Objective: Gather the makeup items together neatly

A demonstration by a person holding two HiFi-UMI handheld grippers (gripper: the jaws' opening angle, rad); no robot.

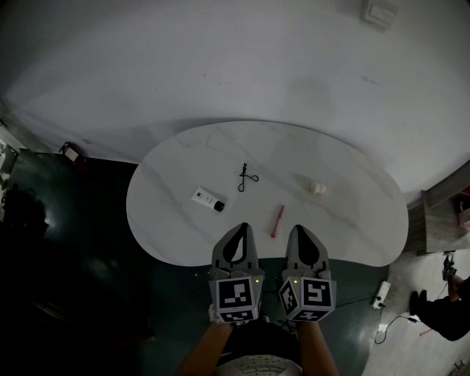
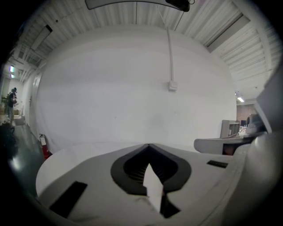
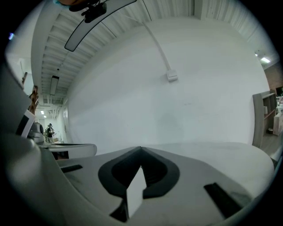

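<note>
Jaws pressed together and holding nothing, the left gripper and right gripper are hovering at the table's lower edge, gathering apparently unstarted; the next move likely calls for parting jaws over the nearby pink stick.

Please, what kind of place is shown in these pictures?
Probably a large industrial hall used as a studio: a high ribbed ceiling, a plain white wall, and a white table on a dark floor.

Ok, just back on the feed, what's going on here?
A person holds the left gripper and right gripper side by side at the near edge of the white table, both shut and empty. Nothing is gathered yet: the white tube, black looped tool, pink stick and small white piece lie apart on it.
</note>
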